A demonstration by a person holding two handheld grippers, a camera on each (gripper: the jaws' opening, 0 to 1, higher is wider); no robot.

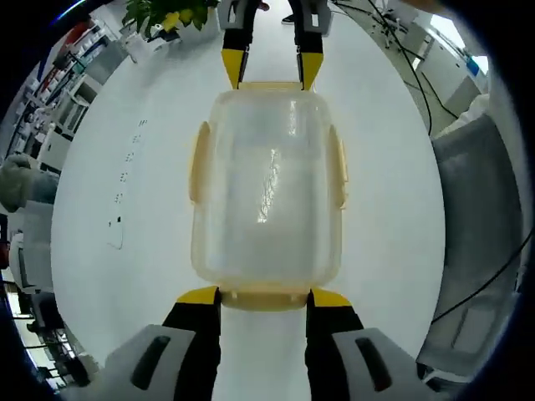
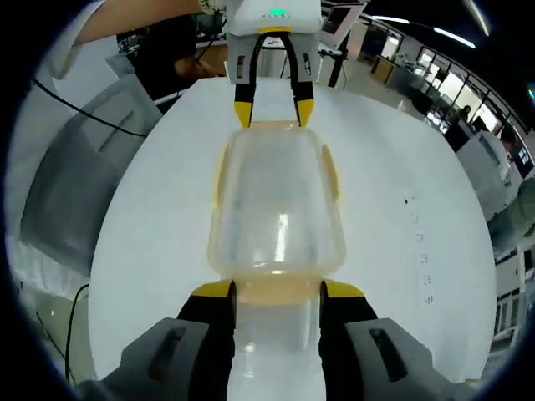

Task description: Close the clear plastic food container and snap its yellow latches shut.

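Left tongs (image 1: 264, 297), right tongs (image 2: 277, 291): black jaws, yellow tips, grey housings.

The clear plastic food container (image 2: 277, 209) sits lid-on at the middle of the round white surface (image 2: 401, 276), lengthwise from 6 to 12 o'clock. Yellow latches (image 2: 329, 171) lie along its long sides at 3 and 9 o'clock. The right gripper (image 2: 277, 291) rises from 6 o'clock, its yellow-tipped jaws spread at either side of the container's near end (contact is hard to judge). At 12 o'clock the left gripper (image 2: 273, 111) meets the far end, jaws likewise apart. A grey chair (image 2: 75, 192) stands at 9 o'clock.
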